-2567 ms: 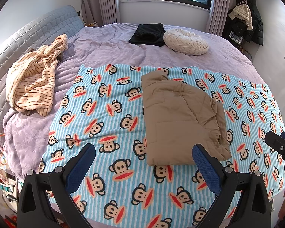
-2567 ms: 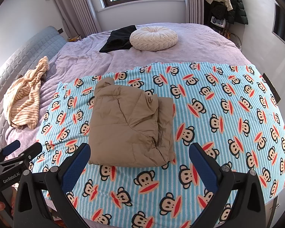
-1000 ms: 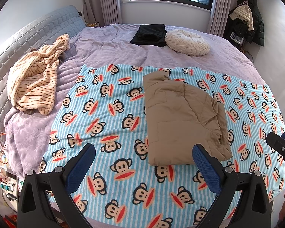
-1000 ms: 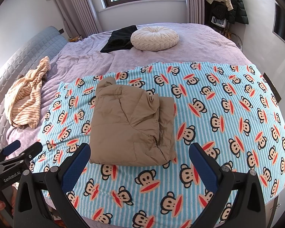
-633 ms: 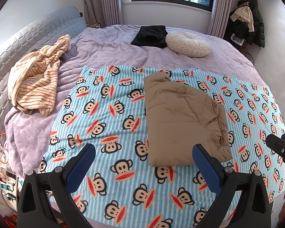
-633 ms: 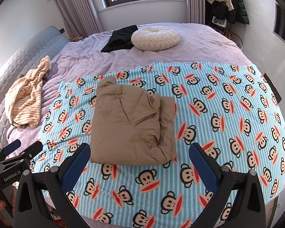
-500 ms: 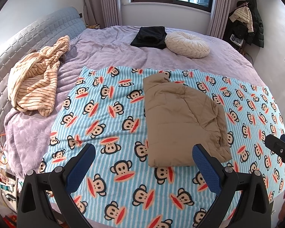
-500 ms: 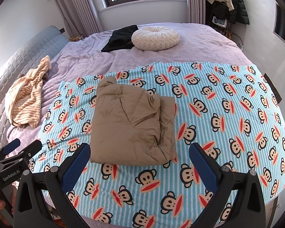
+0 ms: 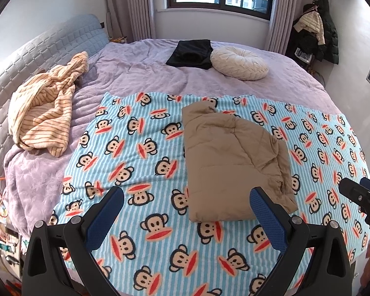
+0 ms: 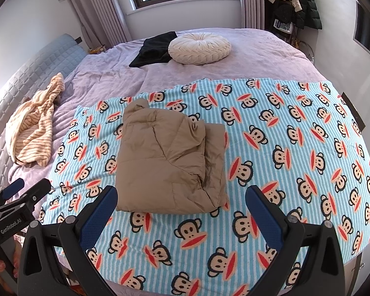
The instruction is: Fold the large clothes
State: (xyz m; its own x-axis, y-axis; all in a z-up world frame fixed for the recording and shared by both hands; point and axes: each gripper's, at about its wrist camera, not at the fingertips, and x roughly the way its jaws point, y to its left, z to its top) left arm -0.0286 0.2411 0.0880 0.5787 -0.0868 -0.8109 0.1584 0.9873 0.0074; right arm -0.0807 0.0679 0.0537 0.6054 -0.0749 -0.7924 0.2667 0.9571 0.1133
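A tan padded garment (image 9: 231,162) lies folded into a rough rectangle on the blue monkey-print blanket (image 9: 140,162); it also shows in the right wrist view (image 10: 170,160). My left gripper (image 9: 185,218) is open and empty, held above the blanket's near edge, short of the garment. My right gripper (image 10: 181,218) is open and empty, also back from the garment's near edge. Each gripper shows at the edge of the other's view.
A striped beige garment (image 9: 44,108) lies crumpled at the left by the grey headboard (image 9: 37,56). A folded black garment (image 9: 191,54) and a round cream cushion (image 9: 239,64) sit at the far side of the purple bed. Coats (image 9: 318,29) hang at the back right.
Both grippers have drifted slightly back from the bed; the folded garment has not moved. Both stay open.
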